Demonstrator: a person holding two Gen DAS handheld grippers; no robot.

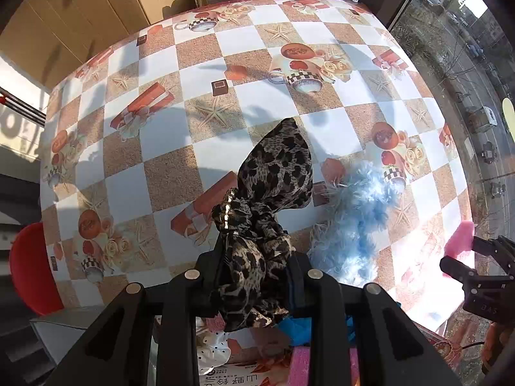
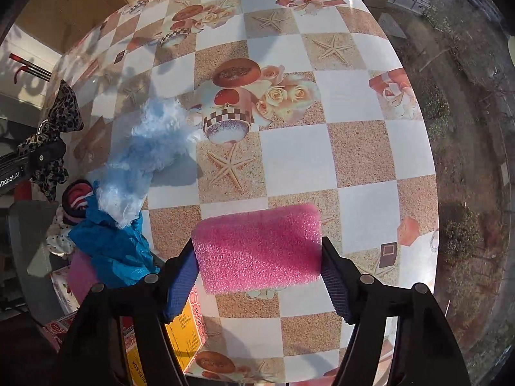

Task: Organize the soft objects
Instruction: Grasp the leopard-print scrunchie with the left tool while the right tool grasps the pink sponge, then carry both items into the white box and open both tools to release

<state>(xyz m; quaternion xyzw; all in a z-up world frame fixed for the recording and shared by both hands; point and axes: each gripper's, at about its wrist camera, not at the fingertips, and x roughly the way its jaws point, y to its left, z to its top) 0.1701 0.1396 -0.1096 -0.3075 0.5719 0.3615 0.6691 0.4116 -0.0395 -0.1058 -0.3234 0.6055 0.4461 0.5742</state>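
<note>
My left gripper is shut on a leopard-print bow scrunchie and holds it above the near edge of the checked table. In the right wrist view the scrunchie shows at the far left in that gripper. My right gripper is shut on a pink foam sponge, held over the table's near edge; the sponge shows at the right in the left wrist view. A fluffy light-blue feather piece lies on the table between the two grippers, also in the right wrist view.
Below the table edge a box holds soft things: a blue cloth, a polka-dot fabric, a pink sponge and a red striped item. A red chair stands left. Cardboard boxes stand behind the table. A window runs along the right.
</note>
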